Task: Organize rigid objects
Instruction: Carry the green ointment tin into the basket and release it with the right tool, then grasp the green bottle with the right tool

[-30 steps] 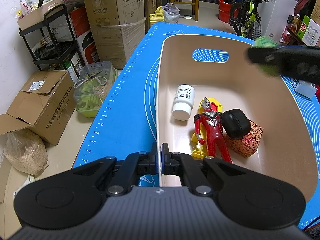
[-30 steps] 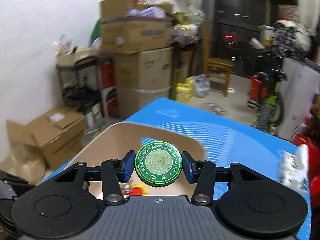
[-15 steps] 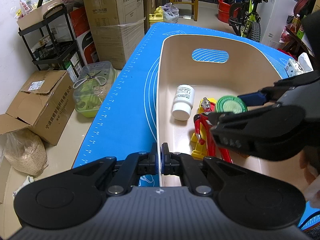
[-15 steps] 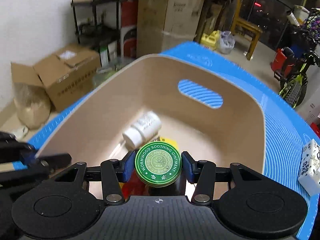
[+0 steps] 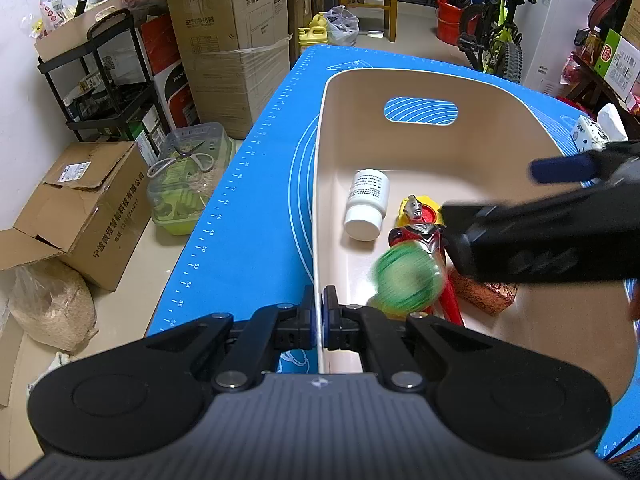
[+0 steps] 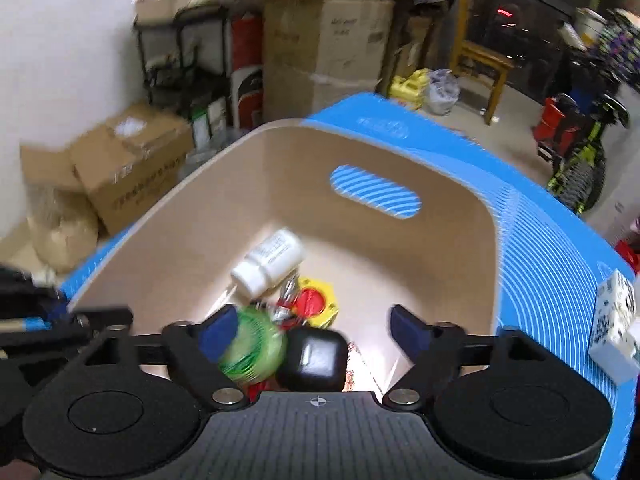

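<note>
A beige basket (image 5: 420, 80) stands on the blue mat. My left gripper (image 5: 319, 320) is shut on its near left rim. My right gripper (image 6: 312, 328) is open over the basket; in the left wrist view its fingers (image 5: 560, 168) reach in from the right. The green ointment tin (image 5: 408, 278) is blurred, free of the gripper and falling inside the basket; it also shows in the right wrist view (image 6: 252, 348). In the basket lie a white bottle (image 5: 368, 204), a red toy figure (image 5: 420, 232), a yellow and red piece (image 6: 316, 300), a black case (image 6: 316, 358) and a red patterned box (image 5: 484, 292).
A small white patterned box (image 6: 614, 328) lies on the blue mat (image 5: 248, 216) right of the basket. Left of the table the floor holds cardboard boxes (image 5: 88, 208), a clear bin (image 5: 188, 176) and a black shelf (image 5: 104, 92).
My right gripper opened and let go of the green tin, which now drops into the basket. The left gripper has not moved.
</note>
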A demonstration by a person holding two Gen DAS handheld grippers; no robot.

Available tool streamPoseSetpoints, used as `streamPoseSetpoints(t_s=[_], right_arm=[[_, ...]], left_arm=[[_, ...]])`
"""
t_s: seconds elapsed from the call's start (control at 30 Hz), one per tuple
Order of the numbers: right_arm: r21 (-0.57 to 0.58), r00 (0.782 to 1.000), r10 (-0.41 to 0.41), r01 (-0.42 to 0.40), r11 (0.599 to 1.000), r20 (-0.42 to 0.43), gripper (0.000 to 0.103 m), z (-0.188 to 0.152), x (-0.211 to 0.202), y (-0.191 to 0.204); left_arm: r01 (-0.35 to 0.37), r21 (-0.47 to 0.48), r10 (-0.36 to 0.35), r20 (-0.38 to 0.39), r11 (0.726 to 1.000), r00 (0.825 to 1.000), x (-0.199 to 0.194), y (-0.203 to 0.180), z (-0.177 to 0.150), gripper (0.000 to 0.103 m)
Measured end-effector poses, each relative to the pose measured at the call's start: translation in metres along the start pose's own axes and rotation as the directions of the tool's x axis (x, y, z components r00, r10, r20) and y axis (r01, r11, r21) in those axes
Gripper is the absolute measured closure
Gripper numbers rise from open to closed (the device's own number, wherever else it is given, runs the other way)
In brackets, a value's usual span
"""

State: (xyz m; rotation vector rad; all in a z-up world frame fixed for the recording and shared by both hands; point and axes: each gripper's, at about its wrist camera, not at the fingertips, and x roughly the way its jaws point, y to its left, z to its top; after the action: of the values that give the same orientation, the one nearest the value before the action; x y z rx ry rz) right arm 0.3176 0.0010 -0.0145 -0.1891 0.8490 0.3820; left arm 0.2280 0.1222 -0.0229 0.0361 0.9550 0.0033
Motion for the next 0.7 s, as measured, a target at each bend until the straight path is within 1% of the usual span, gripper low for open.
streamPoseSetpoints(t_s=[0.1, 0.2, 0.3, 0.37, 0.43, 0.53, 0.63, 0.7], right_arm=[[0.044, 0.998, -0.024, 0.021, 0.999, 0.056, 0.011, 0.001, -0.017, -0.015], [0.085, 0.992, -0.052, 0.043, 0.995, 0.111, 0.007, 0.0, -0.035, -0.03], [0.124, 0.986, -0.086, 0.068, 0.99, 0.143, 0.006, -0.001, -0.049, -0.047], [0.14, 0.98, -0.121, 0.099, 0.985, 0.155, 0.004, -0.004, -0.055, -0.06], [0.159, 0.977, -0.153, 0.129, 0.979, 0.147, 0.002, -0.008, -0.056, -0.075], [0.22, 0.973, -0.199, 0.171, 0.96, 0.112, 0.002, -0.018, -0.052, -0.101], [0.271, 0.961, -0.26, 0.225, 0.936, 0.097, 0.002, -0.03, -0.045, -0.125], [0.311, 0.956, -0.286, 0.252, 0.917, 0.07, 0.002, -0.039, -0.035, -0.141]], left_arm=[[0.0, 0.001, 0.0, 0.0, 1.0, 1.0, 0.0, 0.0, 0.0, 0.098], [-0.001, 0.001, 0.001, 0.0, 1.0, 1.0, 0.0, 0.0, 0.0, 0.098], [0.0, 0.0, 0.0, 0.0, 1.0, 1.0, 0.0, 0.0, 0.0, 0.098], [0.0, -0.001, 0.0, 0.0, 1.0, 1.0, 0.0, -0.001, 0.0, 0.098], [-0.001, 0.001, 0.001, 0.0, 1.0, 1.0, 0.0, 0.0, 0.0, 0.098], [-0.002, 0.0, 0.002, -0.001, 1.0, 1.0, -0.001, 0.0, 0.0, 0.098], [-0.002, 0.002, 0.002, 0.0, 1.0, 1.0, -0.001, -0.001, 0.0, 0.098], [-0.002, 0.001, 0.002, -0.001, 1.0, 1.0, -0.001, -0.001, 0.0, 0.098]])
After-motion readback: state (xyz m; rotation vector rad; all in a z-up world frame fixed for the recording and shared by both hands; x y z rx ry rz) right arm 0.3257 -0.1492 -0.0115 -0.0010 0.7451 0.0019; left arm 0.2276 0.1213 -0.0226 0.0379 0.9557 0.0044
